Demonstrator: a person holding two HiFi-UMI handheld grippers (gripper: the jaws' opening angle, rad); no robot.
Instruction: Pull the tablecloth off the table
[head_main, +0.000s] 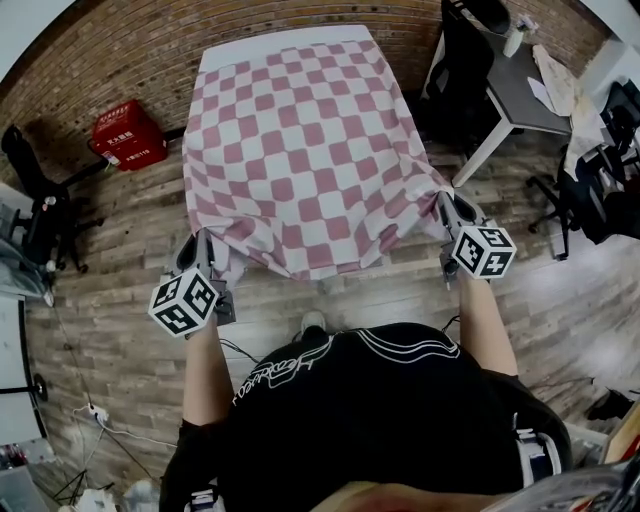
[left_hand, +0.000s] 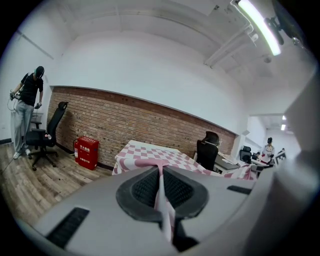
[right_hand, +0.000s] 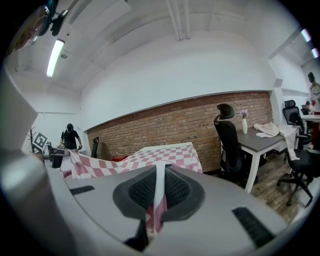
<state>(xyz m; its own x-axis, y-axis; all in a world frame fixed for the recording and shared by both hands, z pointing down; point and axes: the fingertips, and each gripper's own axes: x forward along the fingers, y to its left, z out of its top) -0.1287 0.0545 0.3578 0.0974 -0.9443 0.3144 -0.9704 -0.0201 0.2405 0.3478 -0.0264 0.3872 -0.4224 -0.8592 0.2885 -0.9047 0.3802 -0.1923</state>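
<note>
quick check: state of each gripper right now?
left gripper: closed, holding a near corner of the tablecloth.
right gripper: closed, holding the other near corner of the tablecloth.

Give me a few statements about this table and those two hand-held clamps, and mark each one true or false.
1. The left gripper and the right gripper are each shut on a near corner of the tablecloth. True.
2. The tablecloth is plain blue. False: it is checked in pink and white.
3. A red box stands on the floor by the brick wall. True.
4. The cloth lies in a heap on the floor. False: it covers most of the table, with only a strip along the far edge bare.
</note>
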